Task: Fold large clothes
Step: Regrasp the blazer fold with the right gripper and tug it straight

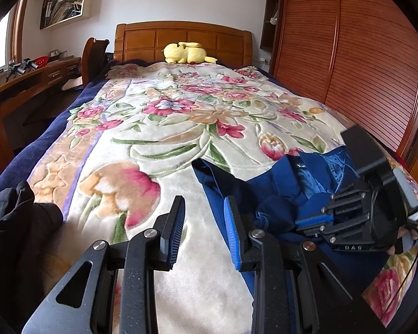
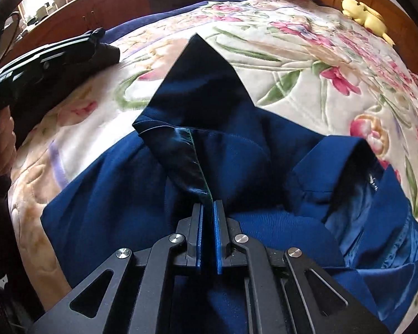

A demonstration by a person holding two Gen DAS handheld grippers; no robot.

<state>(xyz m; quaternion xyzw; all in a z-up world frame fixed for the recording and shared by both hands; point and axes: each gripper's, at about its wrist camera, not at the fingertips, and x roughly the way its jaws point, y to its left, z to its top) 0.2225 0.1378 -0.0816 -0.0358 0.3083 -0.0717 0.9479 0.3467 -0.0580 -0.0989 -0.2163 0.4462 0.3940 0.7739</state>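
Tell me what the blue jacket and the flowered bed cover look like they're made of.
Blue jacket: matte woven cloth outside, glossy satin-like lining inside, judging by its sheen. Flowered bed cover: thick plush fleece, likely synthetic; the flowers stand in carved relief in a soft pile.

1. The left gripper (image 1: 204, 224) pointed gently downward, jaws partly apart, nothing between its pads.
2. The right gripper (image 2: 208, 236) was angled steeply down, jaws nearly together, pinching a fold of blue jacket (image 2: 119, 200).
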